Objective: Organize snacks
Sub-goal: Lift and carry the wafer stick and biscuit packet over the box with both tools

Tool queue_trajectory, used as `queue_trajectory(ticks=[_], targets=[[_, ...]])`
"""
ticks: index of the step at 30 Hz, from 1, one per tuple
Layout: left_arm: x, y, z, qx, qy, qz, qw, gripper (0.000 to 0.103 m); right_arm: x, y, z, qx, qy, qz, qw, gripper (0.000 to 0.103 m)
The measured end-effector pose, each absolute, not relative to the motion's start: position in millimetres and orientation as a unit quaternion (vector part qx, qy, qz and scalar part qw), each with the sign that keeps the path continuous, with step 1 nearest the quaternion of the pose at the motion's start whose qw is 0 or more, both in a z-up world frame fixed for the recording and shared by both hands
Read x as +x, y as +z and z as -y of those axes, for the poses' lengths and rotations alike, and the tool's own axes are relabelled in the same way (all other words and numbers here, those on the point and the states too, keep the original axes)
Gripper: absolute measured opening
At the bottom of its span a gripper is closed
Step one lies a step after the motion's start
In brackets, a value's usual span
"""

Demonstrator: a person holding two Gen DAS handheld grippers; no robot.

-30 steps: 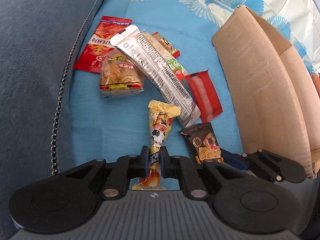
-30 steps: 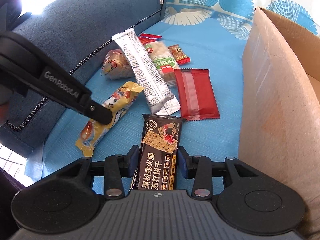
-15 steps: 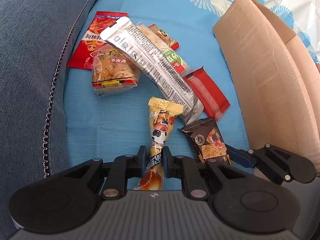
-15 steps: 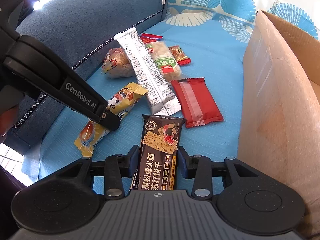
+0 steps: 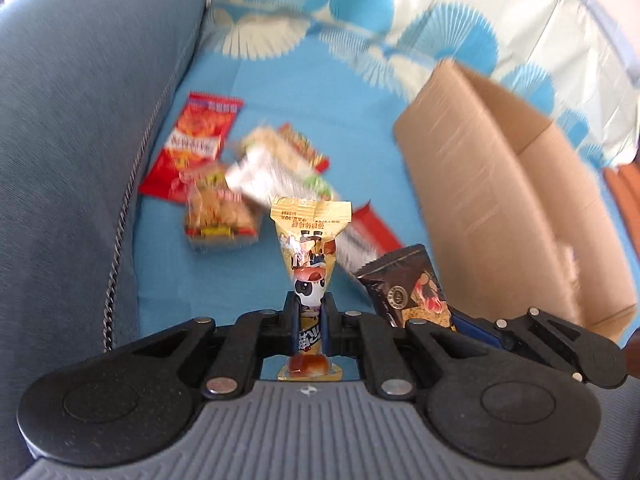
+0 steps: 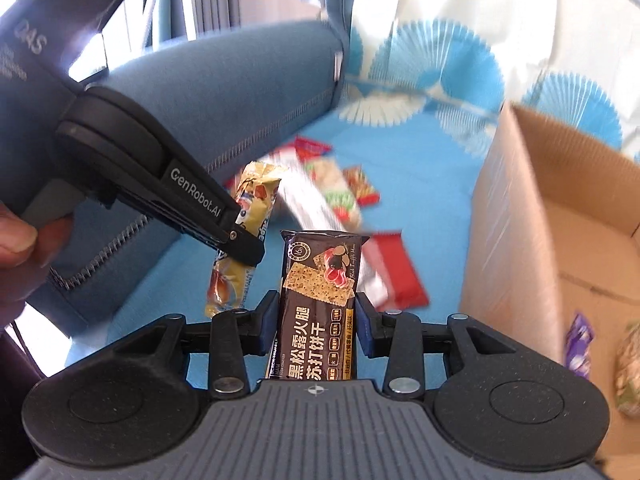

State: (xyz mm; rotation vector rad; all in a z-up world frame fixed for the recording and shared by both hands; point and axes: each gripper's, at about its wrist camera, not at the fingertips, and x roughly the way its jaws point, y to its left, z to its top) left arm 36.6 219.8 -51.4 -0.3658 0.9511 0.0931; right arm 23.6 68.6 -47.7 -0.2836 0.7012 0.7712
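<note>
Presently, your left gripper (image 5: 310,320) has its jaws closed tight on the lower part of the yellow cartoon snack pouch (image 5: 310,240), which stands up clear of the blue sofa cover (image 5: 192,280). Your right gripper (image 6: 316,328) has its jaws pressed against both long edges of the dark cracker pack (image 6: 320,300), likewise raised off the cover. Gripping each near one end leaves most of the packet free ahead of the jaws, which should, in my judgement, let it drop cleanly.

The cardboard box (image 6: 508,240) stands open just to your right; a purple packet (image 6: 578,344) and a pale bag (image 6: 628,372) already lie inside.

The remaining snacks (image 5: 224,192) lie in a loose pile on the cover beside the sofa arm (image 5: 80,160), blurred. Several pickups remain.
</note>
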Motion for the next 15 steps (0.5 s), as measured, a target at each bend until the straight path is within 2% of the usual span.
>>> queue_trajectory(ticks=[15], targets=[[15.4,7.2,-212.8,-0.191,0.068,-0.312,0.928,0.010,37.1,33.7,0.7,-0.035,0.336,-0.225,0.914,0.041]])
